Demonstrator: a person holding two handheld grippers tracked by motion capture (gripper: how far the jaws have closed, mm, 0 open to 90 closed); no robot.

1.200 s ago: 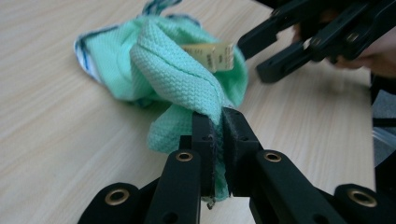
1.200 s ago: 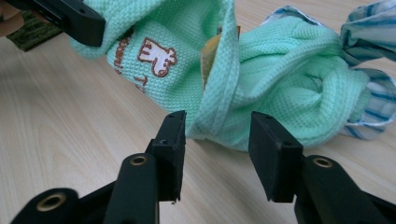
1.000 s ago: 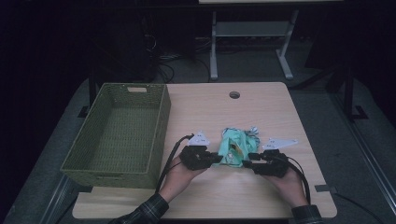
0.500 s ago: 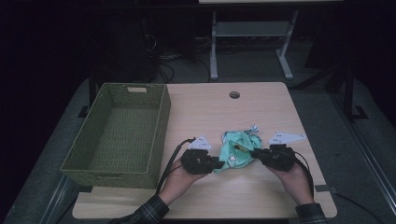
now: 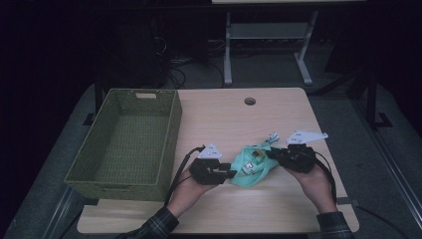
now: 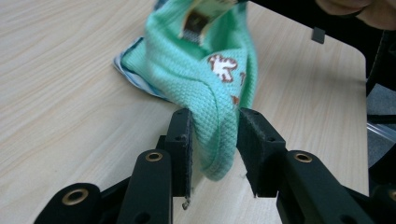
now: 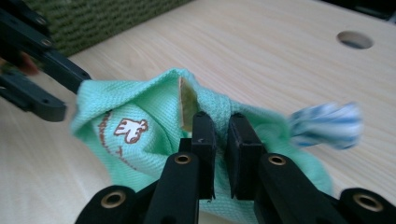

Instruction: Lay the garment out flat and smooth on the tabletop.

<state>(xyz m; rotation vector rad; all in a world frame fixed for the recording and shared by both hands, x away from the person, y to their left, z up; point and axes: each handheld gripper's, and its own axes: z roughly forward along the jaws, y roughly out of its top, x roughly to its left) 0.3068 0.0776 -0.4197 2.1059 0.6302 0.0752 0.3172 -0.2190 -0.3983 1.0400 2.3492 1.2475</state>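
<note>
While the right gripper [image 7: 215,154] pinched the mint-green knitted garment [image 5: 251,167], the left gripper's [image 6: 215,149] jaws, just opening, straddled its hem; re-grip squarely advised.

Between the left gripper [image 5: 230,174] and the right gripper [image 5: 270,153] the way is blocked by the green cloth [image 5: 250,166], which spans the gap: the right jaws are clamped on its upper edge, and the left jaws, which have just been opening, stand loosely about its lower hem. To the left gripper's outer side the tall wall of the woven basket [image 5: 168,149] stands near, leaving a narrow lane of bare table [image 5: 224,124]. Beyond both grippers the tabletop lies free as far as the round hole [image 5: 250,101], and bare wood also runs outward from the right gripper to the table edge.
</note>
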